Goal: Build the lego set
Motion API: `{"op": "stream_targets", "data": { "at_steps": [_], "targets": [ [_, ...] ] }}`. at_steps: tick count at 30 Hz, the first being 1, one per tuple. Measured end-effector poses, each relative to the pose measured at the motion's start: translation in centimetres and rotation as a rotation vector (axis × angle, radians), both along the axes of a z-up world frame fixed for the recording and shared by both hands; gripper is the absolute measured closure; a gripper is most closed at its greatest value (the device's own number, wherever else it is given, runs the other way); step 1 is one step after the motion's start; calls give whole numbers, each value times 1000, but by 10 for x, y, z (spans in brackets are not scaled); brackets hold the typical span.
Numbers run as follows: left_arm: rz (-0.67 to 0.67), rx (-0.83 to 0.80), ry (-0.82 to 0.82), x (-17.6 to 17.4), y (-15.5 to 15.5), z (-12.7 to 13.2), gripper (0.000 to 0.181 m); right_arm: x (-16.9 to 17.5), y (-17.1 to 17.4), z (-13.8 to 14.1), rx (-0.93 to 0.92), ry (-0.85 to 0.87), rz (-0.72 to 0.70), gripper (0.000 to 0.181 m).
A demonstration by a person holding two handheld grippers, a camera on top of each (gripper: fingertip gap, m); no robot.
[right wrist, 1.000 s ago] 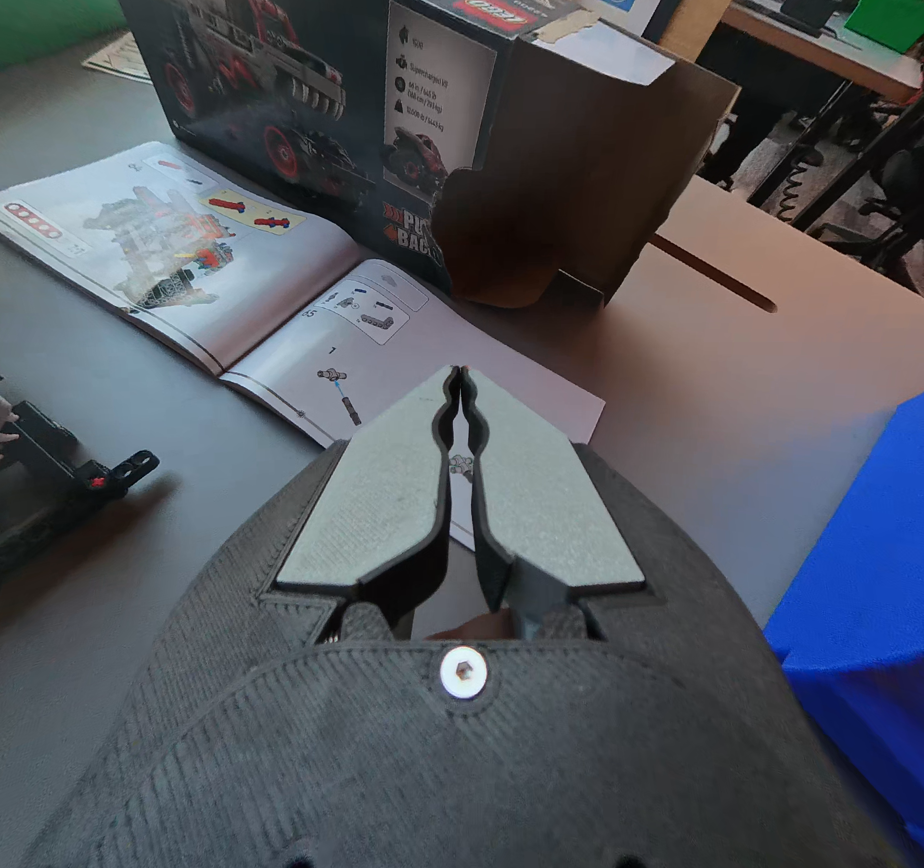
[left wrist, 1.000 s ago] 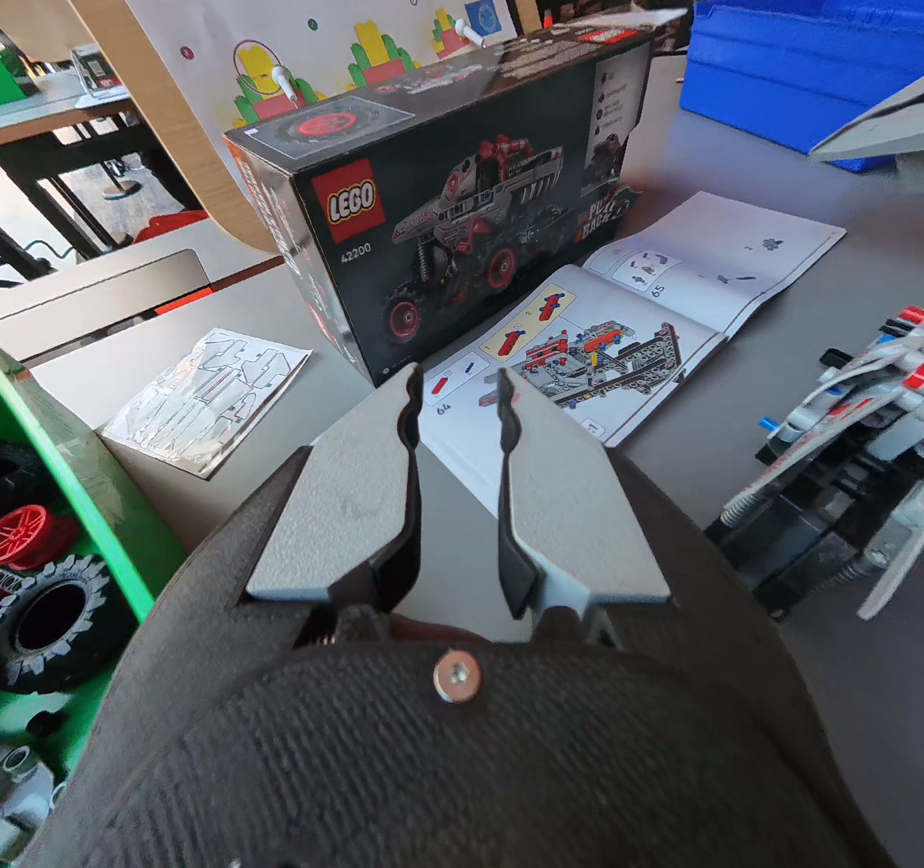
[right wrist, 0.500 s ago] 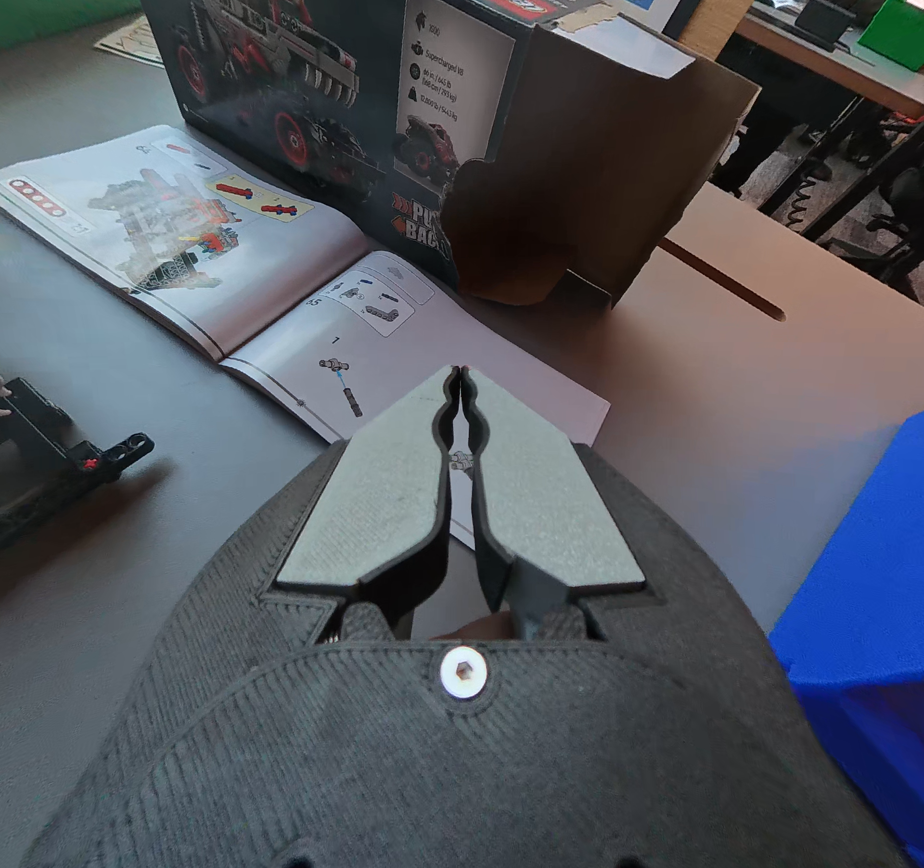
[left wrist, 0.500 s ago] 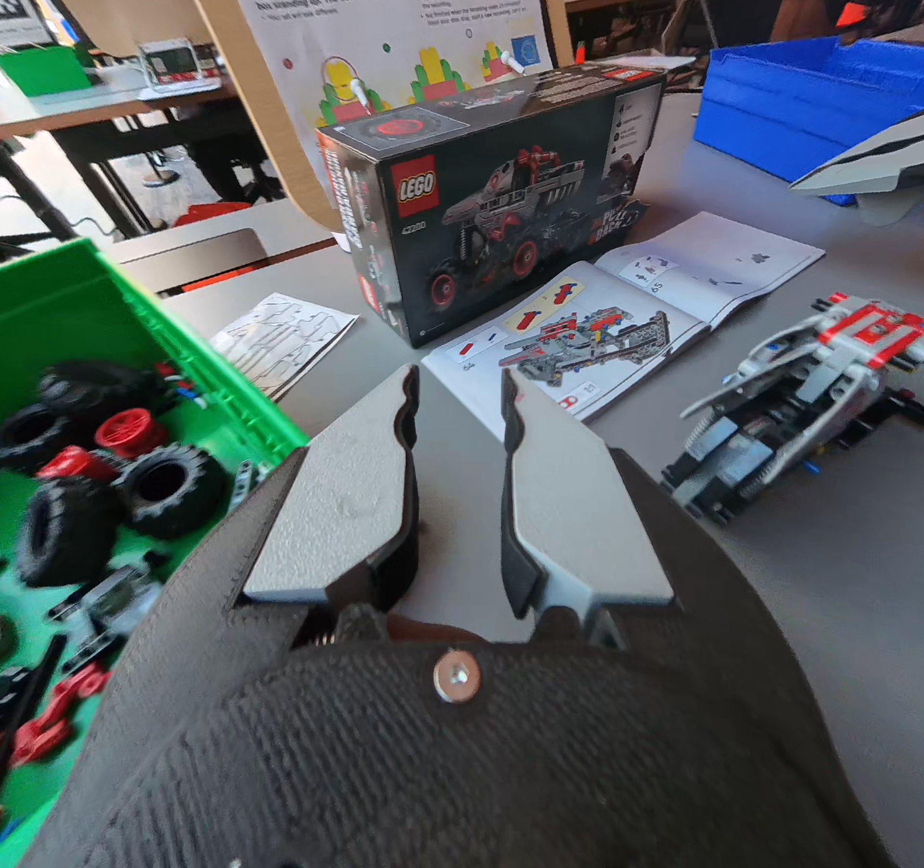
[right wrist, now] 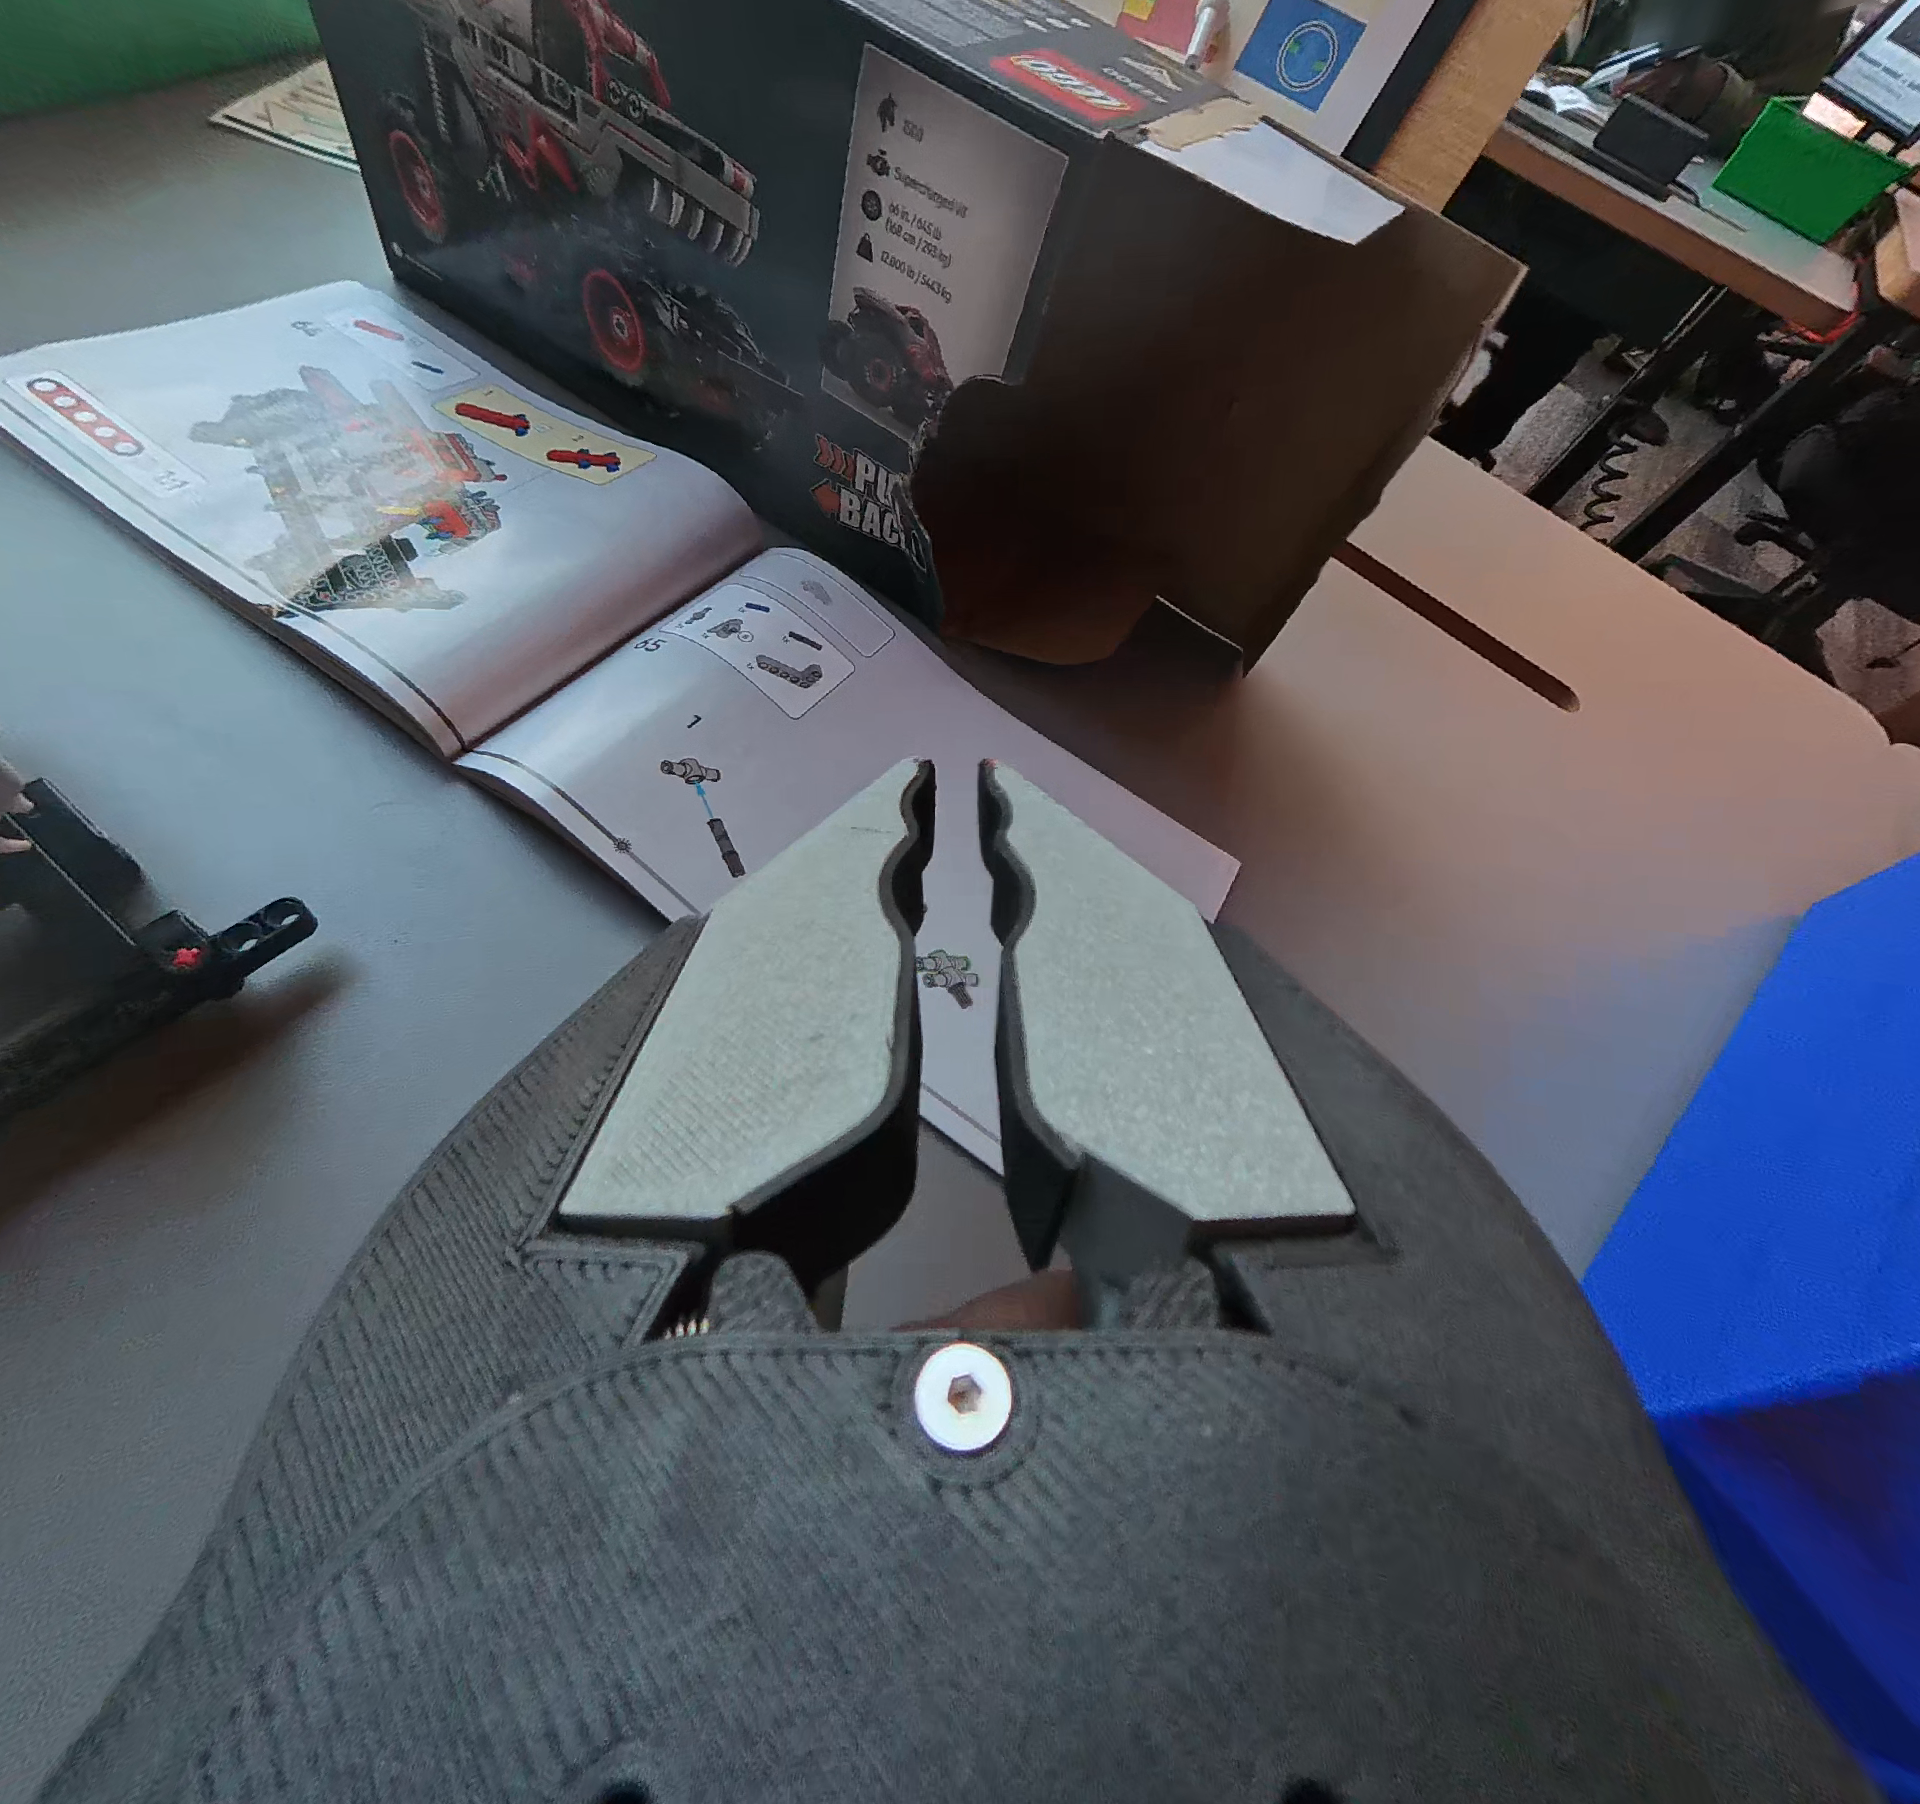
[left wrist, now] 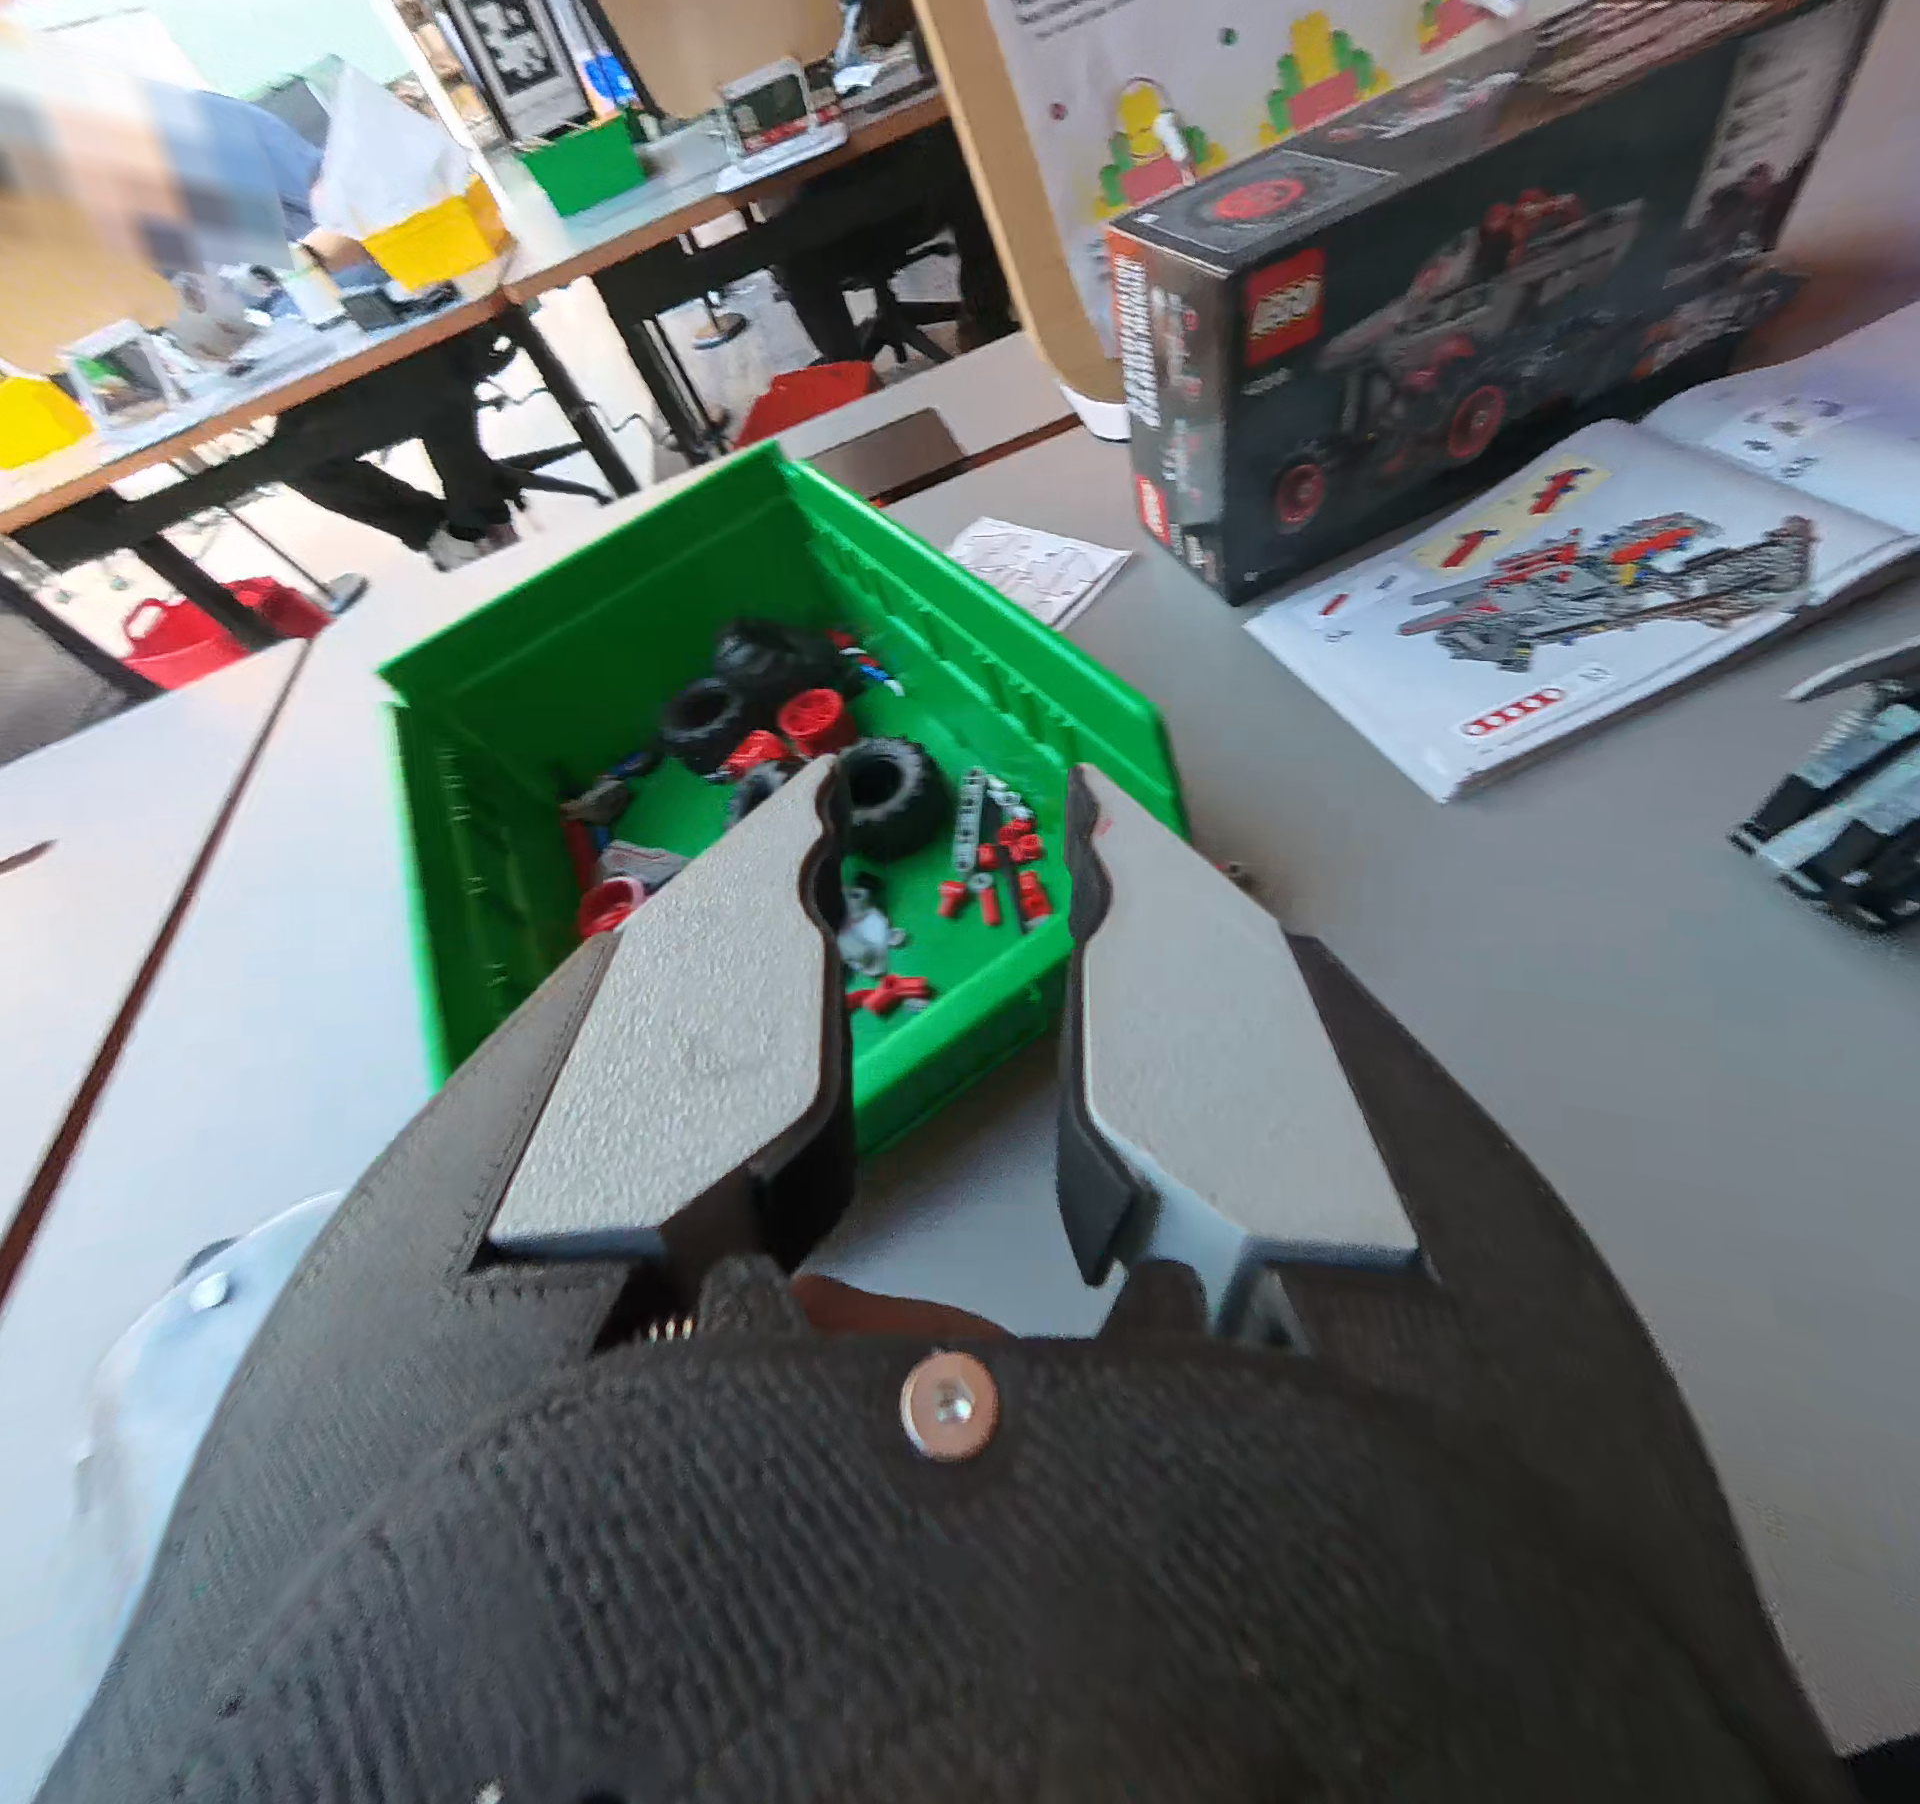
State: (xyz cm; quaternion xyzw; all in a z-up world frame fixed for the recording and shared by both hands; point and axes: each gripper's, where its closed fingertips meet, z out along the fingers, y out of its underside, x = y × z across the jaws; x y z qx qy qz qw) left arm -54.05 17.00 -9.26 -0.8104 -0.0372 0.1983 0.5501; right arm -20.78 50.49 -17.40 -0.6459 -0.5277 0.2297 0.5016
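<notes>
Left wrist view: the empty left claw (left wrist: 945, 798), parted, hangs over the green bin (left wrist: 1101, 705) at frame centre — pick one small piece, squarely; the right claw (right wrist: 956, 767), slightly parted, holds nothing.

1. A blue bin (right wrist: 1766, 1183) sits just right of the right claw (right wrist: 956, 767), near its base.
2. A small green bin (right wrist: 1803, 170) stands on a desk far ahead-right of it.
3. An upright poster board (left wrist: 1195, 9) stands well ahead-right of the left claw (left wrist: 951, 788).
4. A yellow box (left wrist: 431, 232) rests on a desk (left wrist: 312, 372) far ahead-left.
5. A red bucket (left wrist: 177, 637) sits on the floor, ahead-left.
</notes>
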Motion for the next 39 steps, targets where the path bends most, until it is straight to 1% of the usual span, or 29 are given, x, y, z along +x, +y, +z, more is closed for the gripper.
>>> {"op": "stream_targets", "data": {
  "at_steps": [1, 4, 6, 8, 10, 12, 14, 15, 19, 23, 26, 28, 32, 35, 39],
  "targets": [
    [17, -9, 4, -9, -5, 4, 143, 0, 0, 1, -7, 9, 1, 176],
    [50, -80, -37, -35, -12, 1, 137, -2, 0, 1, -24, 33, 17, 174],
    [5, -102, -72, -39, -7, -5, 138, -2, 2, 1, -10, 40, 17, 174],
    [-53, -152, -109, -36, 0, -16, 138, -1, 4, 1, 10, 40, 6, 174],
    [-38, -165, -79, -45, 3, -18, 139, 1, 8, 2, 30, 45, -12, 174],
    [-5, -94, -70, -59, 6, -2, 144, 2, 11, 3, 35, 53, -24, 173],
    [-1, -18, -91, -69, 10, 17, 146, 3, 15, 3, 34, 61, -36, 174],
    [3, -7, -85, -74, 11, 22, 146, 4, 17, 3, 33, 63, -42, 174],
    [62, -11, 27, -105, 16, 36, 148, 7, 27, -5, 17, 45, -72, 173],
    [64, -60, 11, -133, 34, 29, 148, 10, 35, -11, 1, 47, -101, 173],
    [61, -99, -21, -149, 49, 15, 147, 12, 33, -10, 25, 66, -102, 174],
    [55, -117, -57, -151, 56, 8, 146, 11, 31, -7, 44, 69, -100, 174],
    [19, -65, -85, -129, 61, 16, 146, 8, 23, 0, 32, 87, -72, 174],
    [17, -69, -53, -108, 52, 22, 147, 10, 13, 11, 23, 125, -36, 174],
    [36, -103, -33, -90, 36, 30, 149, 14, 2, 22, -28, 177, 6, 173]
  ]
}}
